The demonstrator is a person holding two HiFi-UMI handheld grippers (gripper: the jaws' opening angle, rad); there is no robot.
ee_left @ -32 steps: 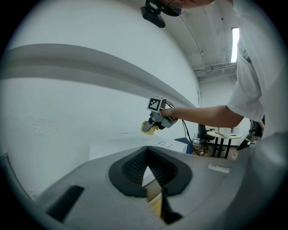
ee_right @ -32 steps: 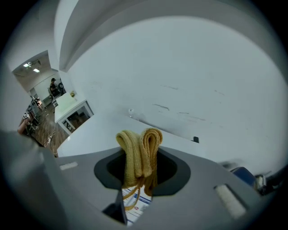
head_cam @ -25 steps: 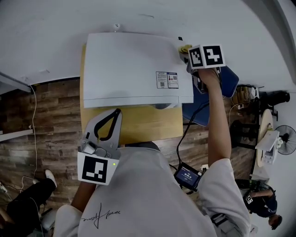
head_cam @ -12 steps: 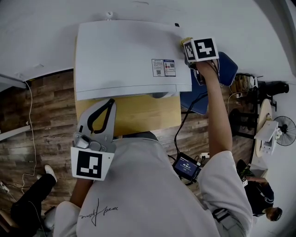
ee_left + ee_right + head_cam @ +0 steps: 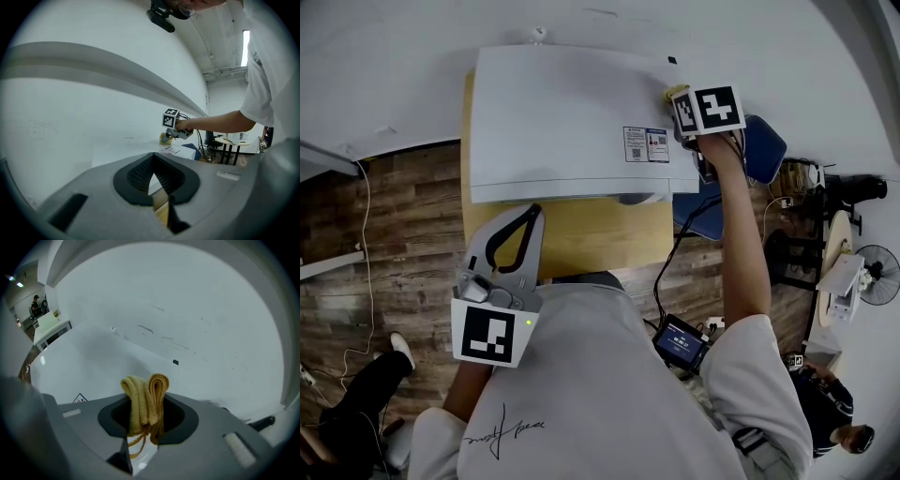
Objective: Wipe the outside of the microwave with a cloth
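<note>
On the wooden table (image 5: pixel 600 246), the white microwave (image 5: pixel 572 122) lies top up. Before its front, the left gripper (image 5: pixel 530 220) waits, jaws together and empty. At its back right corner, the right gripper (image 5: pixel 682 101) pinches the folded yellow cloth (image 5: pixel 145 399), apparently to wipe the top.

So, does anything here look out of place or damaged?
Nothing stands out. The white microwave looks undamaged on top, and the folded yellow cloth sits pinched in the right gripper at the microwave's far right corner.

Probably a lab or workroom rather than a home: a microwave (image 5: pixel 572 122) sits on a bare desk (image 5: pixel 591 239) against a plain white wall (image 5: pixel 394 75), with loose cables (image 5: pixel 368 253) across the plank floor (image 5: pixel 412 234), a fan (image 5: pixel 878 279) and another person (image 5: pixel 825 412) nearby.
</note>
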